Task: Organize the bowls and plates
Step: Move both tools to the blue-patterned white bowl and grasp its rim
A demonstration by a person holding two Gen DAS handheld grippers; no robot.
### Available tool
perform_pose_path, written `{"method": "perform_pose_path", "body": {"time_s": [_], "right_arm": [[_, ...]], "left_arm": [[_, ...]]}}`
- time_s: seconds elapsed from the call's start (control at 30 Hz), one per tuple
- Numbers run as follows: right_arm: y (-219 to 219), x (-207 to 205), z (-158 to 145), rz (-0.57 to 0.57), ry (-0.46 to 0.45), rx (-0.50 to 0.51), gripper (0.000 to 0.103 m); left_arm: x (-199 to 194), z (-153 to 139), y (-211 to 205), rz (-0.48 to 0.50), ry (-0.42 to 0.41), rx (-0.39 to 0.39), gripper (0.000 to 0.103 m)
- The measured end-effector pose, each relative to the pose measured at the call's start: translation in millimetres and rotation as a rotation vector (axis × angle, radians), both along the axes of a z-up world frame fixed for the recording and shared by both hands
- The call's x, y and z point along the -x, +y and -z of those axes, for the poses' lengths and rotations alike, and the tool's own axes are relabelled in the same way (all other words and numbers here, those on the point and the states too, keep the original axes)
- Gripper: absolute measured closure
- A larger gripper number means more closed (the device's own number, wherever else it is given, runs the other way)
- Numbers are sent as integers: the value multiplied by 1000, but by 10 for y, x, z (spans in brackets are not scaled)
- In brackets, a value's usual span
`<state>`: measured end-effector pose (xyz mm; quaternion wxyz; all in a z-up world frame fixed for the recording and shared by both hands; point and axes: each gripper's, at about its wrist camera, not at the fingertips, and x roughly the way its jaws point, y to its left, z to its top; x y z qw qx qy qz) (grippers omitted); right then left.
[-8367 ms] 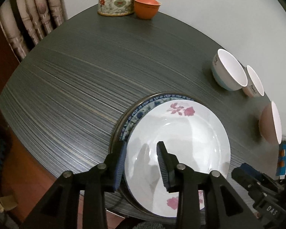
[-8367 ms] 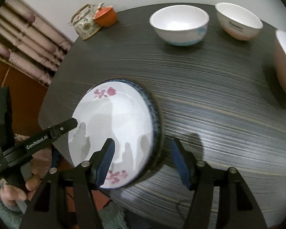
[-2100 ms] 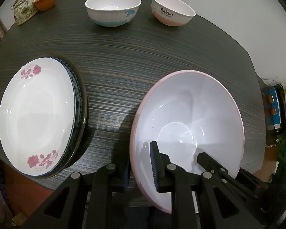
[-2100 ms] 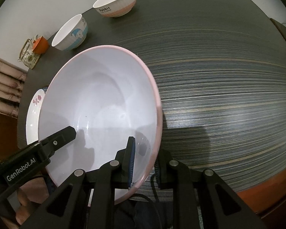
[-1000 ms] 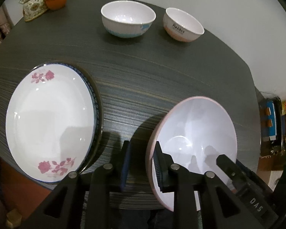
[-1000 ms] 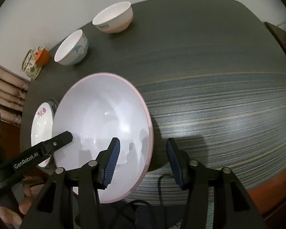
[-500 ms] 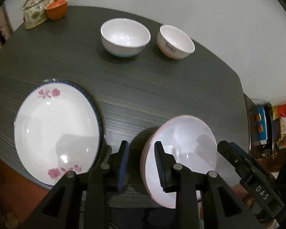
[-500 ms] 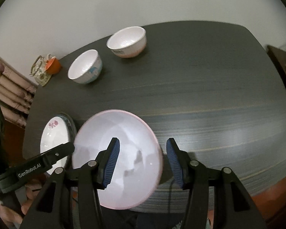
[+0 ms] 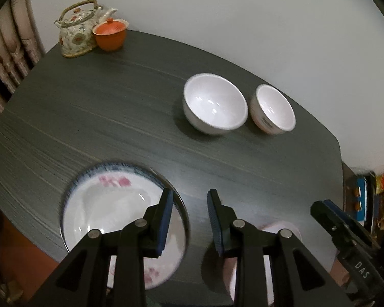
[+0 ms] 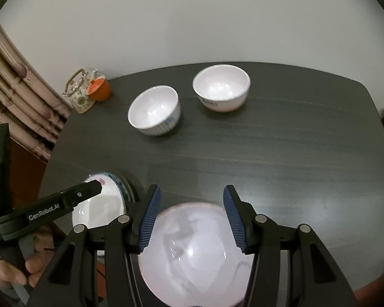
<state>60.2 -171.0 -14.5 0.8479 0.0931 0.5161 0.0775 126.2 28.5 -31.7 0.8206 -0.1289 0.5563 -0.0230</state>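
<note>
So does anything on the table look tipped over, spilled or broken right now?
Nothing stands out. The big pink bowl sits upright at the near edge beside the stacked plates, and the two small bowls stand upright farther back. No spills or chips show, though the near dishes are blurred.

- The pink bowl [image 10: 192, 253] is smeared, its near rim cut off by the picture's lower edge; in the left view only slivers [image 9: 289, 226] show behind the gripper.
- The plates [image 9: 107, 212] are blurred, their near part hidden by the left gripper [image 9: 188, 220] arm.
- The print on the small bowl [image 9: 268, 121] is too small to read.
- The items [image 9: 371, 199] past the table's right edge are cropped, unidentifiable.
</note>
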Motion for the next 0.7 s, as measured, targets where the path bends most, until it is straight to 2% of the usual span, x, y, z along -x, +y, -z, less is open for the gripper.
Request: {"method": "perform_pose_path", "body": {"time_s": [0.23, 0.47, 0.7], "right_arm": [[114, -428, -4, -21, -11, 4, 55], [126, -940, 211, -12, 61, -59, 55], [229, -1413, 485, -16, 124, -52, 55]], "left_arm": [[-404, 57, 189, -53, 13, -6, 72], [-859, 238, 190, -60, 32, 11, 72], [-1277, 408, 124, -50, 47, 40, 72]]}}
